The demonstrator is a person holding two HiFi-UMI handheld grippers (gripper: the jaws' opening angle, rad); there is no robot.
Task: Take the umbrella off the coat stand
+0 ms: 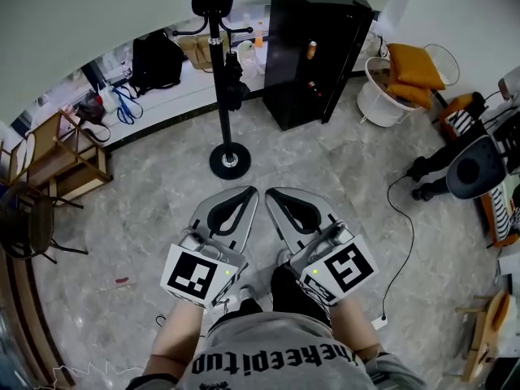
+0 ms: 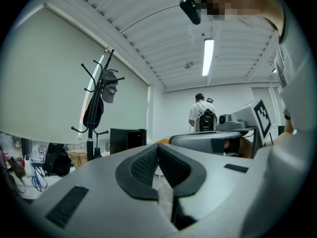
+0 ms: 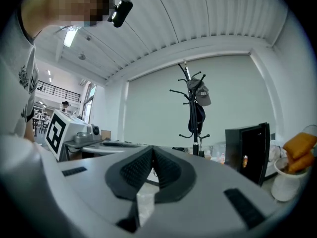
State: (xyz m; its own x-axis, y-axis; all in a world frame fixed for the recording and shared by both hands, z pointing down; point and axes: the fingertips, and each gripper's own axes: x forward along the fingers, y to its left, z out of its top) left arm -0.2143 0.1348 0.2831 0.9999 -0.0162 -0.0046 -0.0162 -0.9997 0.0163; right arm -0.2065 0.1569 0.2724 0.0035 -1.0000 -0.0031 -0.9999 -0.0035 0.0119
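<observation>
Left tool [image 2: 158, 148] and right tool [image 3: 152, 150] closed on nothing, black furled umbrella [image 3: 196, 116] hanging from coat stand [image 3: 194, 144]

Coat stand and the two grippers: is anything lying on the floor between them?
No. In the head view only bare grey floor separates the coat stand from the left gripper and right gripper.

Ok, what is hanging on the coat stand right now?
A grey cap hangs near the top of the coat stand. Just below it droops a dark shape, likely the umbrella. The cap covers its upper end, so which hook carries it cannot be seen.
</observation>
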